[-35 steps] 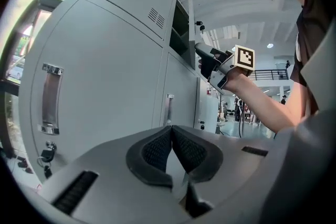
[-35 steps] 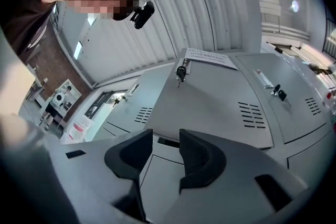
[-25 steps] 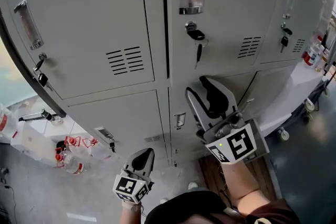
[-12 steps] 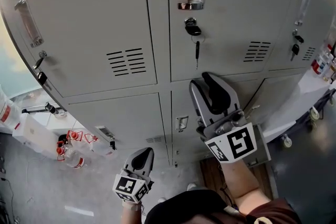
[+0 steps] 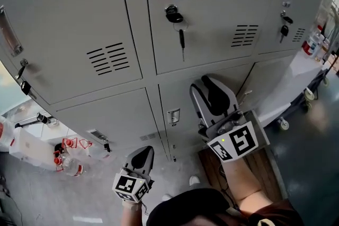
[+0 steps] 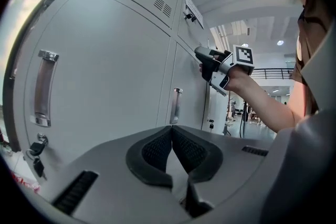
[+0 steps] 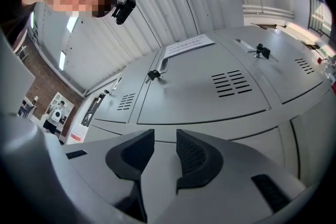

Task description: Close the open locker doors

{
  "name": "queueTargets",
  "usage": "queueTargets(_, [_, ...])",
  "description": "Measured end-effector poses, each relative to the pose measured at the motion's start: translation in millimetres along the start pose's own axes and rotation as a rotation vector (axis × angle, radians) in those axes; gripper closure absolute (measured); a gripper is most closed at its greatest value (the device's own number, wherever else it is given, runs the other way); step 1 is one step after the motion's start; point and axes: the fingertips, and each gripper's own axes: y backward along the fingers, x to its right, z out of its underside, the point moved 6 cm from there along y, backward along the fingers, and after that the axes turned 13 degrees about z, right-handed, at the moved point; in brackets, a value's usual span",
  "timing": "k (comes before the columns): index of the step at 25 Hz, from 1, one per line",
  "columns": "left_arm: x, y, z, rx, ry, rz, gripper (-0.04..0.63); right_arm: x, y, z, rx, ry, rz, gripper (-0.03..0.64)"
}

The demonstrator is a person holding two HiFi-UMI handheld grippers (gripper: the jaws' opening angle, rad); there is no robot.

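Grey lockers fill the head view. The upper middle door (image 5: pixel 206 18), with a key (image 5: pixel 180 38) hanging in its lock, sits flush. A lower door (image 5: pixel 278 84) at the right stands out at an angle from the row, its free edge close to the right of my right gripper (image 5: pixel 208 93). That gripper points at the lower middle door (image 5: pixel 175 98); its jaws are closing, a gap remains and nothing is between them. The right gripper (image 7: pixel 165 148) view shows closed vented doors (image 7: pixel 210 94) ahead. My left gripper (image 5: pixel 142 159) hangs low, shut and empty, as the left gripper (image 6: pixel 171 139) view confirms.
Plastic bottles with red caps (image 5: pixel 69 153) and white boxes (image 5: pixel 29 145) lie on the floor at the lower left. A wheeled cart (image 5: pixel 296 98) stands at the right, beyond the angled door. A wooden board (image 5: pixel 214 164) lies on the floor under my right arm.
The lockers have slid left and up in the head view. The right gripper's jaws have narrowed slightly. The left gripper has stayed low and shut.
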Motion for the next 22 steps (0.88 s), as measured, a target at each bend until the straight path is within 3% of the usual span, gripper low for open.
queueTargets(16, [55.2,-112.7,39.5,-0.154,0.002,0.422,0.575,116.0,180.6,59.4,-0.273,0.086,0.456,0.471])
queueTargets(22, [88.1,-175.4,50.0,-0.196,0.006,0.519,0.575,176.6,250.8,88.5,-0.389,0.072,0.587,0.471])
